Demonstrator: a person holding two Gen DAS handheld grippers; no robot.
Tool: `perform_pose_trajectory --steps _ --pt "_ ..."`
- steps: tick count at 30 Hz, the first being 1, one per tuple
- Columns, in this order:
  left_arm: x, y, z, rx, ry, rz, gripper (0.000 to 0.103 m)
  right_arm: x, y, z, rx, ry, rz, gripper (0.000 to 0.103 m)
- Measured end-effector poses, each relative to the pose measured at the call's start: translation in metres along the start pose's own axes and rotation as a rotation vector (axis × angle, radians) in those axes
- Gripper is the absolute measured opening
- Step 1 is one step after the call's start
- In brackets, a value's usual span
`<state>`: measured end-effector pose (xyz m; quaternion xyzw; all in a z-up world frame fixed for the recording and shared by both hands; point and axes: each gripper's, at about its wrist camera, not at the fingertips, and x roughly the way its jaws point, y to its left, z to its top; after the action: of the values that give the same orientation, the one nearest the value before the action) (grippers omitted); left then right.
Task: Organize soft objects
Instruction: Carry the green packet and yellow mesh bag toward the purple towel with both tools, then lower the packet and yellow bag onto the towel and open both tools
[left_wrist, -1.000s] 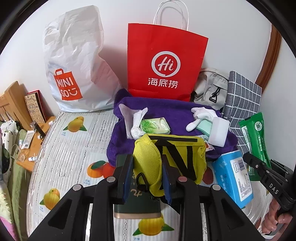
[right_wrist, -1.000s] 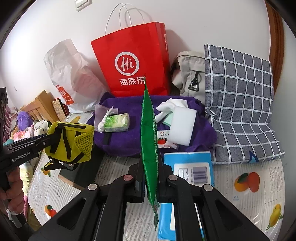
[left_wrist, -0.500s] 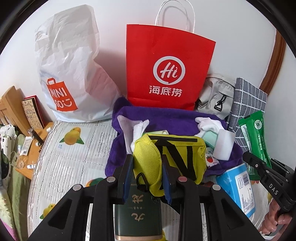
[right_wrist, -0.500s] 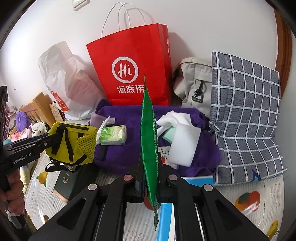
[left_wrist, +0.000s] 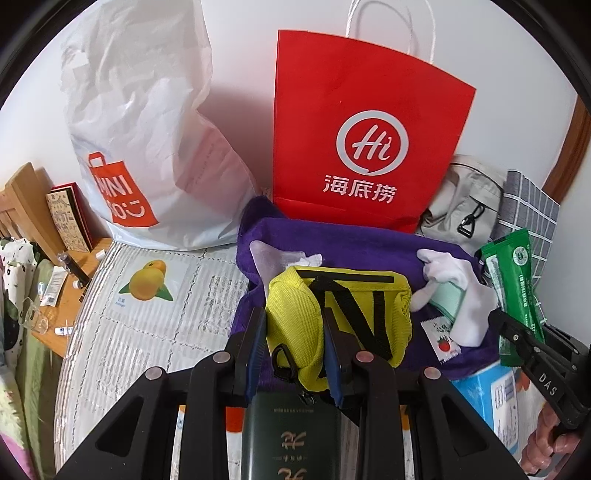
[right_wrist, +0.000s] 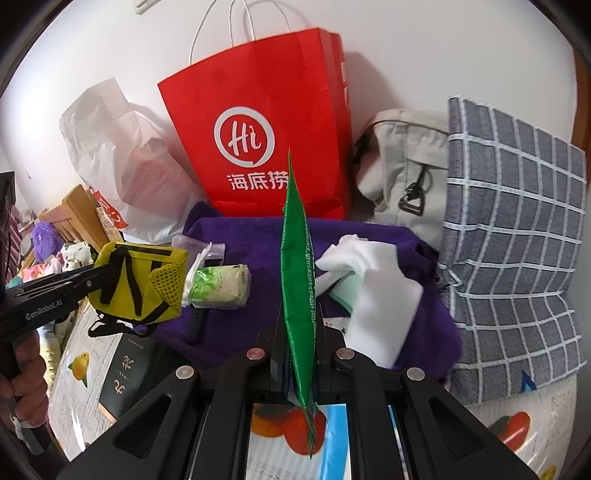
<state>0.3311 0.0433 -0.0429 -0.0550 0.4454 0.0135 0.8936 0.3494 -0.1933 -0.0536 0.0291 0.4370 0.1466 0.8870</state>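
Soft things are the job here, and two of them are in the air: a yellow pouch pinched by the left gripper, and a flat green packet clamped edge-on in the right gripper, whose jaws are pressed tight on it.

Compared with a second ago, both hands have travelled toward the head edge of the bed. The red paper bag and the white plastic bag against the wall now loom larger in both views. The purple towel sits directly under the pouch, and the tissue pack is now hidden behind the pouch in the left view. I read this as a carry in progress, with the red bag or the towel pile the likely drop point; neither item has been released.

Both grippers point steeply downward and forward, side by side. The left one enters the right view from the left edge, with the person's hand on its handle. The pouch hangs above the towel's near-left corner and a dark green box. The packet stands upright over a blue wipes pack, just short of a white sponge block.
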Motion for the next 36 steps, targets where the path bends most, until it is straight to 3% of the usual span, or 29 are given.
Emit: perform_pose_trajectory --steps 13,36 --pt "0.053 -0.014 0.016 0.024 0.068 0.002 0.028 0.055 -0.003 0.004 -0.029 0.076 -0.008 0.008" --pt "0.092 -0.009 0.007 0.014 0.202 -0.055 0.028 0.096 -0.016 -0.01 -0.006 0.206 0.02 0.01"
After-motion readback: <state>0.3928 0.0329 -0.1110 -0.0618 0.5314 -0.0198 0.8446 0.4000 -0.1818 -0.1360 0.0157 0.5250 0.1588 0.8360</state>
